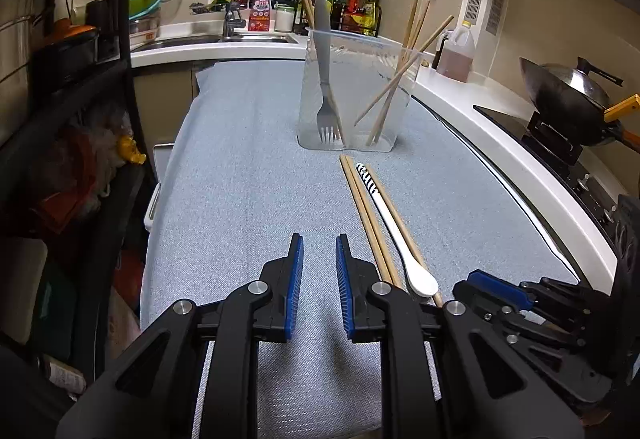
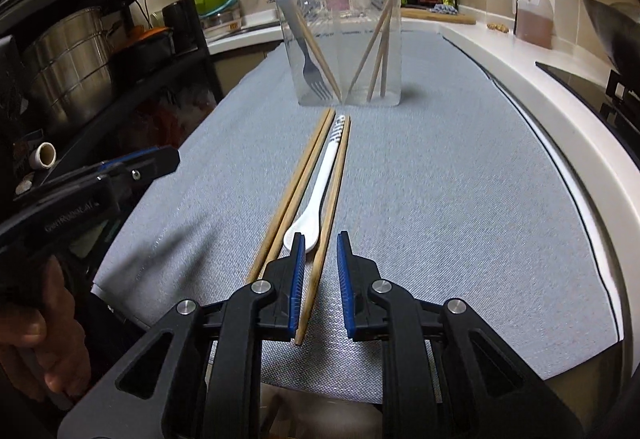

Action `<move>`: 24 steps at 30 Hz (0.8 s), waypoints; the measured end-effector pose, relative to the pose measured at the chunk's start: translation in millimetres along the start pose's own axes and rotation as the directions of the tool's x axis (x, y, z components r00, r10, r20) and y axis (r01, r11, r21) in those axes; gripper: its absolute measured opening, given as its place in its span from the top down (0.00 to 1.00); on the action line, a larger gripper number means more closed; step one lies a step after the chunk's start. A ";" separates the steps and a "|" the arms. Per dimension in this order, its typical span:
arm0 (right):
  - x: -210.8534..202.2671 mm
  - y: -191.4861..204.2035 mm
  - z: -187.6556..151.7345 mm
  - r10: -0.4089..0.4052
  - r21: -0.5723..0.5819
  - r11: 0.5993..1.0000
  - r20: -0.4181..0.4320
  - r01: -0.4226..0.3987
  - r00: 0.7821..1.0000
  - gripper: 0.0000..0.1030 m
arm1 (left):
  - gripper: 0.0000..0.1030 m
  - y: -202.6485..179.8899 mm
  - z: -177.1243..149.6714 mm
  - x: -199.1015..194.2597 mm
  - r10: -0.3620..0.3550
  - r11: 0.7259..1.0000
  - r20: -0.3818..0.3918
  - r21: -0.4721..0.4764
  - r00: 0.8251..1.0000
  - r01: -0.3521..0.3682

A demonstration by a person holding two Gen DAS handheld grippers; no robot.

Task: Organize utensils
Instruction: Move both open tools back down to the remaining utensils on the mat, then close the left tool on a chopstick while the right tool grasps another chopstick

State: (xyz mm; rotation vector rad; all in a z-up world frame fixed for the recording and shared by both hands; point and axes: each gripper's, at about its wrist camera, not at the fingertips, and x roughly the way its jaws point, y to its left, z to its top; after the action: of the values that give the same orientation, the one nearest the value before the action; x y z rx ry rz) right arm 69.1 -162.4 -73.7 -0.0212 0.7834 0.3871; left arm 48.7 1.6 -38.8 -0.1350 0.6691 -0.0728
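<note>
Your right claw (image 2: 318, 287) was nearer: narrow, empty, one chopstick (image 2: 322, 239) between its jaws, running near-to-far toward the holder (image 2: 342, 43). Spoon (image 2: 316, 195) just left of it. Left claw (image 1: 319, 287), narrow and empty, sat left of the utensils.

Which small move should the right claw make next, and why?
Probably ease the right claw down and close on the single chopstick lying between its pads: the claw is open and empty, and the clear container already holds other utensils.

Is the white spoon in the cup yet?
No. The white plastic spoon lies flat on the grey cloth, before the clear plastic cup.
</note>
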 end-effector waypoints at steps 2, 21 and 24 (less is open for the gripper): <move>5.4 1.9 -3.0 0.006 -0.002 1.000 -0.018 -0.006 1.000 0.83 | 0.84 -0.3 -1.6 2.7 -0.010 1.000 -0.012 -0.004 1.000 0.010; 10.4 -15.6 -13.7 -0.058 0.032 0.998 -0.040 0.059 0.998 0.95 | 0.84 -36.6 -26.0 42.0 -0.137 0.990 -0.149 -0.009 0.979 0.137; 7.4 -21.1 -15.2 -0.061 0.040 0.997 -0.035 0.062 0.998 0.95 | 0.86 -41.0 -28.3 47.8 -0.131 0.991 -0.170 -0.003 0.977 0.133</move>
State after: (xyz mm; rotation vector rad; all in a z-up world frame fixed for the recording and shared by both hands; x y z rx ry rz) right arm 70.8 -182.1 -92.2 -0.0132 0.8222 0.3127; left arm 67.5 -47.0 -83.9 -0.1659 0.8302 -0.2171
